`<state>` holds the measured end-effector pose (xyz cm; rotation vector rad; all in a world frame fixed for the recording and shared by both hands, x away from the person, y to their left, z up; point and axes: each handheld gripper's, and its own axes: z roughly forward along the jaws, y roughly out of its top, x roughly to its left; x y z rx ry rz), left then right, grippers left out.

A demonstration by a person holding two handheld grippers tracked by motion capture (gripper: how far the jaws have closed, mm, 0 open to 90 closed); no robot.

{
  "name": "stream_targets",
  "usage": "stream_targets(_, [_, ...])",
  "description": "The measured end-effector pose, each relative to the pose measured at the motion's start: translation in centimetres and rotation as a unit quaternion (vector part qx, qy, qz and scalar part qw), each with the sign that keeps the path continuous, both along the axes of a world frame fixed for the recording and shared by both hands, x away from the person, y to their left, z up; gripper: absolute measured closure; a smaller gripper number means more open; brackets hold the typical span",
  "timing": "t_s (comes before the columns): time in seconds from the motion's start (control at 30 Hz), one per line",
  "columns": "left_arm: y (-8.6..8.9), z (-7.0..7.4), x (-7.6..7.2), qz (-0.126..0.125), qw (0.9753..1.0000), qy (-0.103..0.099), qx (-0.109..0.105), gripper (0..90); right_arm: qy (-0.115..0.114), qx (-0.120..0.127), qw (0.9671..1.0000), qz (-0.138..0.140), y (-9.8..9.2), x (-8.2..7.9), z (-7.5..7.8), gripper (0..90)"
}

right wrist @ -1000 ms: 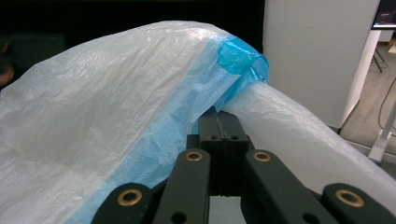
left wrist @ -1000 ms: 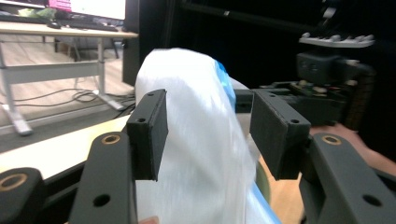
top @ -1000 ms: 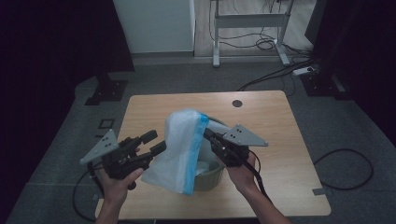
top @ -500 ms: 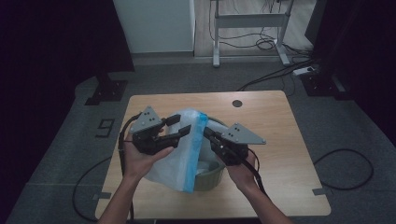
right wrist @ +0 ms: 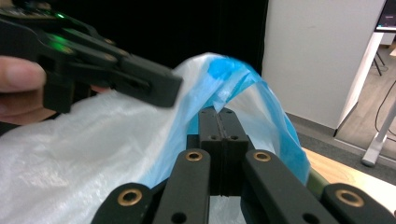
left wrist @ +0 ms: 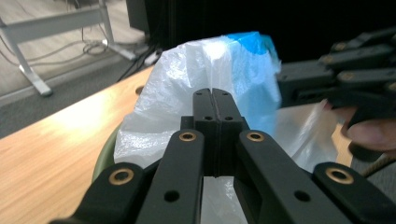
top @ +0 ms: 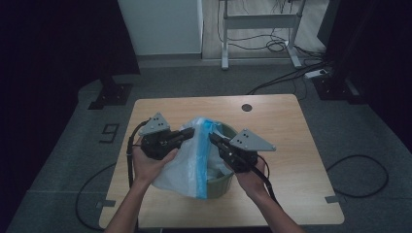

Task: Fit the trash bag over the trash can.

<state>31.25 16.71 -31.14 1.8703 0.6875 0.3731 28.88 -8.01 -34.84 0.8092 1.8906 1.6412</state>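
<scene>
White plastic bag (top: 187, 162), blue-edged, in green bin (top: 221, 180), desk (top: 282, 126) front-centre; left gripper (top: 187, 134) and right gripper (top: 214, 138), fingers pressed together pinching bag's rim.

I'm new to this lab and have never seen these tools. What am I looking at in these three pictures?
A person stands at a wooden table, holding a hand-worked two-jaw tool in each hand: the left gripper and the right gripper. One picture looks down from above; the other two come from cameras riding on each gripper. On the table stands a green bin with a white and blue plastic bag in it. Both grippers' jaws are shut on the bag's top edge, one from each side.
</scene>
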Motion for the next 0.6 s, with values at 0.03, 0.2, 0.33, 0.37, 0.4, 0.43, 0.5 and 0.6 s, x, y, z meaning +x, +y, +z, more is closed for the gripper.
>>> stream_targets(0.03, [0.2,0.0,-0.1,0.001,0.9999,-0.004,-0.011,89.6,0.002,0.0,1.0,-0.001,-0.1,0.1,-0.1,89.4])
stream_targets(0.2, [1.9,0.4,-0.1,0.01,0.9973,-0.017,-0.07,89.6,0.012,0.005,0.9998,-0.013,-0.8,0.5,-0.4,89.4])
stream_targets(0.33, [3.1,0.5,0.4,0.021,0.9946,-0.019,-0.1,89.6,0.019,0.013,0.9993,-0.03,-2.2,1.0,-0.7,89.4])
stream_targets(0.37, [3.3,0.5,0.5,0.025,0.9941,-0.019,-0.104,89.6,0.021,0.014,0.999,-0.036,-2.5,1.1,-0.7,89.4])
stream_targets(0.4, [3.6,0.4,0.8,0.032,0.9931,-0.018,-0.111,89.6,0.022,0.015,0.9989,-0.04,-2.8,1.2,-0.8,89.4])
stream_targets(0.43, [3.9,0.3,1.1,0.04,0.9921,-0.018,-0.118,89.6,0.024,0.014,0.9985,-0.046,-3.2,1.4,-0.8,89.4])
stream_targets(0.5, [4.3,0.0,1.6,0.049,0.9907,-0.019,-0.125,89.6,0.025,0.011,0.9976,-0.063,-4.2,2.0,-0.8,89.4])
stream_targets(0.6, [4.8,-0.4,2.6,0.063,0.9884,-0.019,-0.137,89.6,0.03,0.011,0.9961,-0.083,-5.5,2.9,-0.7,89.4])
